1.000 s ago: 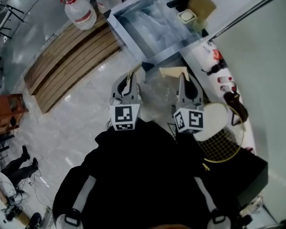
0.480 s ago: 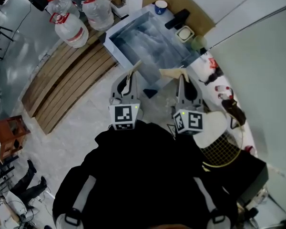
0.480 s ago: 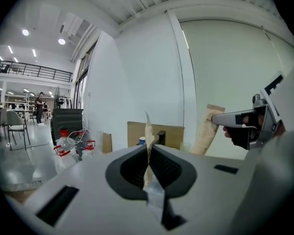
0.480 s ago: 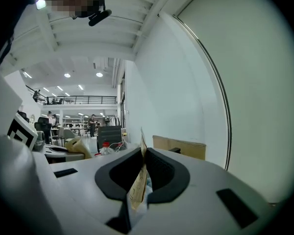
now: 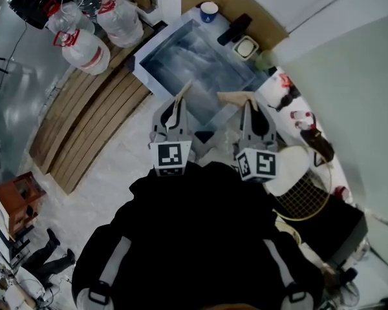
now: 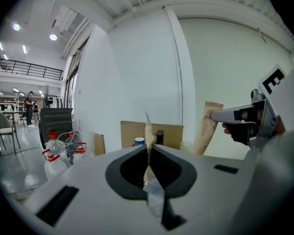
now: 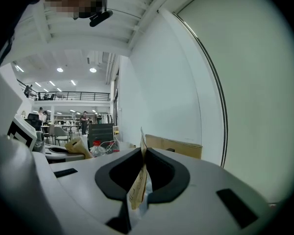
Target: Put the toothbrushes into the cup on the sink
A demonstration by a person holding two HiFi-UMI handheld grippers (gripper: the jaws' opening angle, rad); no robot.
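In the head view both grippers are held out in front of a person in black, short of the steel sink (image 5: 156,39). My left gripper (image 5: 175,110) is shut on a thin, packaged toothbrush (image 5: 183,92) that sticks up past the jaws. My right gripper (image 5: 249,108) is shut on a beige toothbrush pack (image 5: 233,97). In the left gripper view the pack (image 6: 148,129) is pinched between the jaws (image 6: 149,150), and a blue cup (image 6: 139,141) stands ahead. That blue cup (image 5: 209,10) is on the sink's far rim. In the right gripper view the jaws (image 7: 143,154) clamp a printed pack (image 7: 137,182).
Big water bottles (image 5: 84,44) stand left of the sink beside a slatted wooden platform (image 5: 90,115). A black object (image 5: 233,28), a white square cup (image 5: 247,46) and a pale green cup (image 5: 264,60) line the sink's right rim. A cluttered white counter (image 5: 297,115) runs along the right.
The sink and water bottles have slid left and down in the head view. Both grippers keep the same pose, each still holding its pack.
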